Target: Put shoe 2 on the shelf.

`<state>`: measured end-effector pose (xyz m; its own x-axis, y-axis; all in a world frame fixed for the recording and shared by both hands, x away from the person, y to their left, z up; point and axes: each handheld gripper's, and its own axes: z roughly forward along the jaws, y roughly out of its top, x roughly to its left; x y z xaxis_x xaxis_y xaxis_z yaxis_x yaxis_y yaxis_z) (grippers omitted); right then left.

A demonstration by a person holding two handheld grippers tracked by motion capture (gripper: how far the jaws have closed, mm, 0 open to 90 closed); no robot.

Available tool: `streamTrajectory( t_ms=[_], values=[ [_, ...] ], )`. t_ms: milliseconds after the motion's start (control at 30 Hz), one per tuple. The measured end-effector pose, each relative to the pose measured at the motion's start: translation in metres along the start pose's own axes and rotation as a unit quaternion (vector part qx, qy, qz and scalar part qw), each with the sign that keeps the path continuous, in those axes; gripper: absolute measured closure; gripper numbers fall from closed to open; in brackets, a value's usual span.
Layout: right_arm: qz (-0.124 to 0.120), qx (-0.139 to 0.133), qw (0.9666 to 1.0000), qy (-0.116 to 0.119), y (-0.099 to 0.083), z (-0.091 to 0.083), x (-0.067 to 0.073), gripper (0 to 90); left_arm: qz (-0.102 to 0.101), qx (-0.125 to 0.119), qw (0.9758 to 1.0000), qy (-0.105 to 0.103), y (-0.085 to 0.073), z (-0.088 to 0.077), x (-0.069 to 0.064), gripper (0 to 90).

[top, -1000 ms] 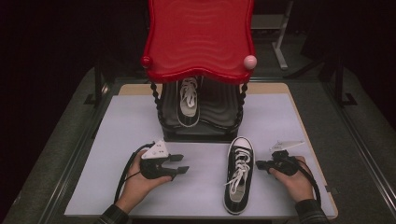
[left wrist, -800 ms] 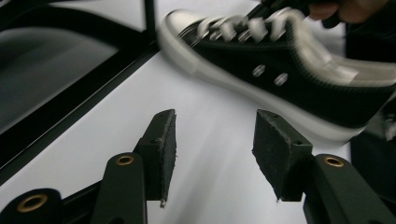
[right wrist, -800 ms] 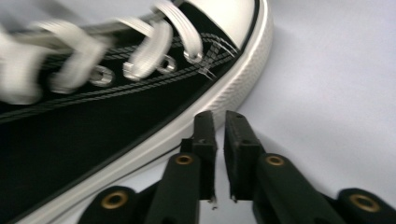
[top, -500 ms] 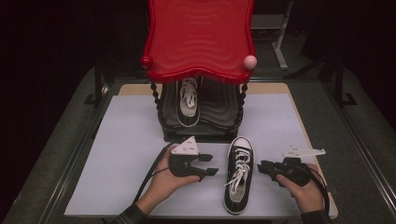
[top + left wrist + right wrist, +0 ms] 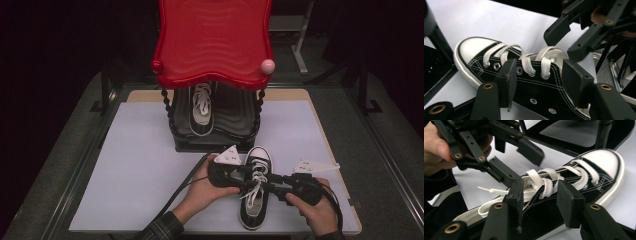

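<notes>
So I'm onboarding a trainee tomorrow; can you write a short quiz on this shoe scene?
1. True or false: the black canvas sneaker with white laces on the white table mat lies between the left hand-held gripper and the right hand-held gripper.
2. Where is the second black sneaker? A) on the floor B) on the black lower shelf under the glossy red wavy top C) in a hand
3. What colour is the small round knob at the red top's front right corner?

Key: 1 true; 2 B; 3 pink.
</notes>
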<state>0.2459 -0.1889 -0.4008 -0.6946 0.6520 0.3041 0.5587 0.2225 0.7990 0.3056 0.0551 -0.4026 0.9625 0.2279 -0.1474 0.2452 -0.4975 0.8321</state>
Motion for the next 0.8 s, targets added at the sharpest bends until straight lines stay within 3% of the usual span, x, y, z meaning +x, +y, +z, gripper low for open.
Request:
streamTrajectory(
  t_ms=[67,100,167,233,300,400,600,800],
  values=[
    [-0.001,0.005,1.0000,0.000,-0.001,0.004,0.000,56.4,-0.002,0.007,1.0000,0.003,-0.001,0.002,0.001,45.3],
    [0.001,0.007,1.0000,-0.002,-0.001,0.004,0.000,57.4,-0.006,0.004,1.0000,-0.005,-0.002,0.002,0.002,45.8],
    [0.002,0.011,0.9999,-0.006,-0.002,0.005,-0.002,58.9,-0.004,0.004,0.9999,-0.015,-0.002,0.001,0.002,53.4],
    [0.002,0.018,0.9998,-0.002,-0.002,0.006,-0.002,68.6,0.003,0.008,0.9995,-0.030,-0.002,0.000,0.001,65.7],
    [0.001,0.029,0.9995,-0.006,-0.002,0.007,-0.002,78.0,0.008,0.018,0.9994,-0.028,-0.002,-0.001,-0.001,76.2],
    [-0.002,0.044,0.9990,-0.005,-0.004,0.008,-0.003,83.7,0.005,0.024,0.9994,-0.027,-0.004,-0.002,0.000,84.0],
    [-0.017,0.045,0.9988,-0.002,-0.003,0.006,-0.003,85.3,0.008,0.025,0.9994,-0.020,-0.003,-0.007,-0.002,87.0],
    [-0.030,0.032,0.9989,0.013,0.001,-0.003,0.004,85.5,0.007,0.004,0.9993,-0.036,0.003,-0.021,-0.008,87.2]
  ],
)
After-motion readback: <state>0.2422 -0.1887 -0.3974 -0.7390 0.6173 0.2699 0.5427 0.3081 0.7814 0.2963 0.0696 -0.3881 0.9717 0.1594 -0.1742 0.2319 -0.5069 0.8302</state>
